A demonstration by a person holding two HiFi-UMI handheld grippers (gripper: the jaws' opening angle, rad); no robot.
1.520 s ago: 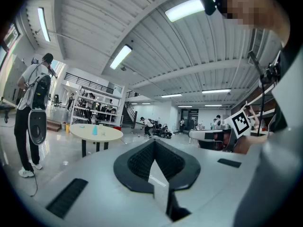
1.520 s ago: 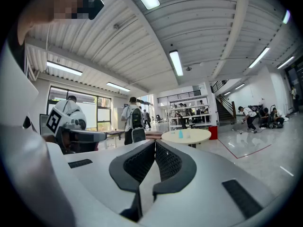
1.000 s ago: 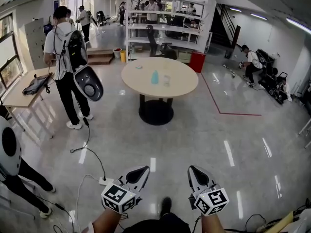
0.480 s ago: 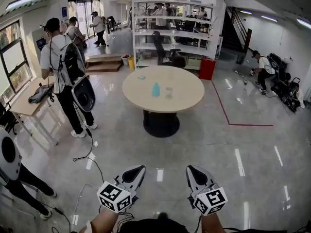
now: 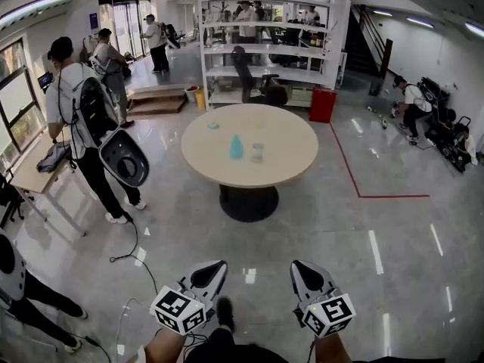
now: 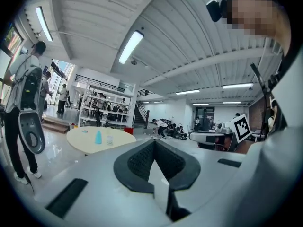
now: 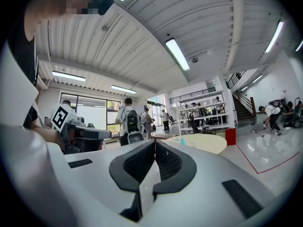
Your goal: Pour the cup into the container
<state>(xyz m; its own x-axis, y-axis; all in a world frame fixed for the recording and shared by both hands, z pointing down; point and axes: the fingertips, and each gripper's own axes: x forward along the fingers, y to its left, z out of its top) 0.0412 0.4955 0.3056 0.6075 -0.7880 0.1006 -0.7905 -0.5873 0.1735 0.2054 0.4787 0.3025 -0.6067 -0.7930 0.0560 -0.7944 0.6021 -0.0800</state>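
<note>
Closer to round beige table (image 5: 283, 138); pale blue bottle (image 5: 237, 147), clear cup (image 5: 257, 152) well off edges. Glossy floor (image 5: 302, 233) open before me. Left gripper (image 5: 214, 267), right gripper (image 5: 299, 267) pressed together.

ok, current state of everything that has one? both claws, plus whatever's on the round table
left claw: shut, empty, low over the floor, well short of the table.
right claw: shut, empty, level with the left.
light-blue tapered vessel: upright on the round beige table, untouched.
small clear cup: upright, just right of the vessel; contents too small to tell.
</note>
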